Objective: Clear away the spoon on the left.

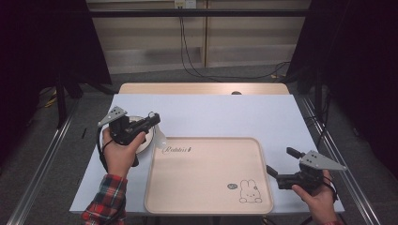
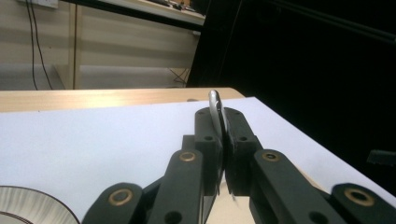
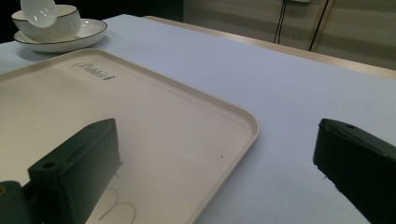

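A table covered in pale blue-white stands on grey carpet, its bare wooden edge at the far side. Beyond the table runs a beige panelled wall with black cables hanging down. Dark curtains flank the table on both sides.

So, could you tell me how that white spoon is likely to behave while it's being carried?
The spoon looks glossy ceramic, so probably stiff, slippery and chip-prone. The left tool pinches only its thin handle, so it might pivot. The cup beneath looks equally fragile.
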The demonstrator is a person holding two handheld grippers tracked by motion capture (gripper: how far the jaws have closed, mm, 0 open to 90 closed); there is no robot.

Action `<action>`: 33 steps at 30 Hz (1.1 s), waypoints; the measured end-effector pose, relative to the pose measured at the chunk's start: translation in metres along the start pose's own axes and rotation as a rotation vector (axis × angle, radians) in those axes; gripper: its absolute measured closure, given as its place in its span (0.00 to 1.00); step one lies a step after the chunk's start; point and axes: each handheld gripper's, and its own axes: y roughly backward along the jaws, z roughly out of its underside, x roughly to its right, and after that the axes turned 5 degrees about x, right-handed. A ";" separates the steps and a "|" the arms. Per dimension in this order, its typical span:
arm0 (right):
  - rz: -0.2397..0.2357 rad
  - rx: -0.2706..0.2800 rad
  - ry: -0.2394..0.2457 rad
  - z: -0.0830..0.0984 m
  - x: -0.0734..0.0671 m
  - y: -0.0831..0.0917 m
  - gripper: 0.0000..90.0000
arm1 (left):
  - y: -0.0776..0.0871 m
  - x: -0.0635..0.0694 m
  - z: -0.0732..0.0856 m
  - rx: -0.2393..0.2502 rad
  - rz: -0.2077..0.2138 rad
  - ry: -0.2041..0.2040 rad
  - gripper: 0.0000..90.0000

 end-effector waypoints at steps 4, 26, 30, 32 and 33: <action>0.001 0.002 0.001 0.000 0.000 0.000 0.00 | -0.002 0.004 0.005 -0.010 0.024 0.007 0.95; -0.028 -0.007 0.024 0.000 -0.001 0.000 0.00 | -0.008 0.027 0.035 -0.105 0.119 0.007 0.95; -0.028 -0.005 0.024 0.000 -0.001 0.000 0.00 | -0.009 0.029 0.040 -0.110 0.146 0.012 0.95; -0.028 -0.007 0.023 0.000 -0.001 0.000 0.00 | -0.009 0.030 0.042 -0.117 0.158 0.014 0.95; -0.028 -0.008 0.026 0.000 -0.001 0.000 0.00 | -0.009 0.031 0.044 -0.115 0.165 0.022 0.95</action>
